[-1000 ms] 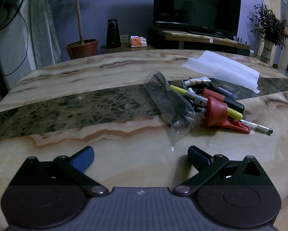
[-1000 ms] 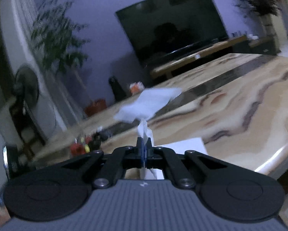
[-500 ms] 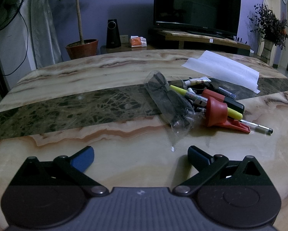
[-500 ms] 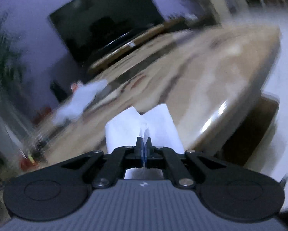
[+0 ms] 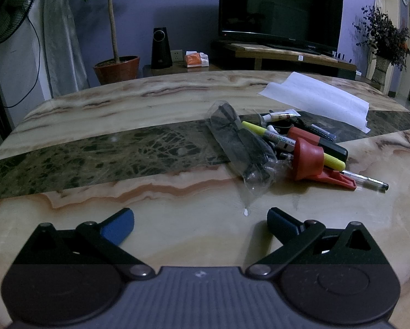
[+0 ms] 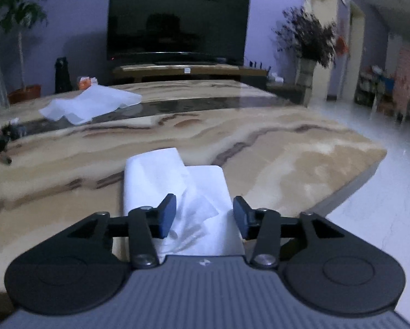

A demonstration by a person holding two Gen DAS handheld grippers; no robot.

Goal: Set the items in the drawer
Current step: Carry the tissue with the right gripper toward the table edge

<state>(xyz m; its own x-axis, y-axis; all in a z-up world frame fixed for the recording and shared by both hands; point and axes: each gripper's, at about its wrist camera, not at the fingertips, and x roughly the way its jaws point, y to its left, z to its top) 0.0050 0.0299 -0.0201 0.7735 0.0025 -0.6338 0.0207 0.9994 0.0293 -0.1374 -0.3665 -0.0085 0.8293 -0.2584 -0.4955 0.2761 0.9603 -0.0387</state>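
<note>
Right hand-held gripper point(image 6: 202, 215) released tissue point(image 6: 174, 192) onto marble table point(image 6: 287, 148).

Left gripper point(image 5: 201, 219) spread wide above marble table point(image 5: 95, 126); beyond, pile of pens point(image 5: 309, 150) beside clear plastic bag point(image 5: 240, 145), white sheet point(image 5: 317, 96) farther back.

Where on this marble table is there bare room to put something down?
Bare marble lies left of the clear plastic bag, out to the table edge, and in front of the open left gripper. It is crowded around the pens and red tool.
</note>
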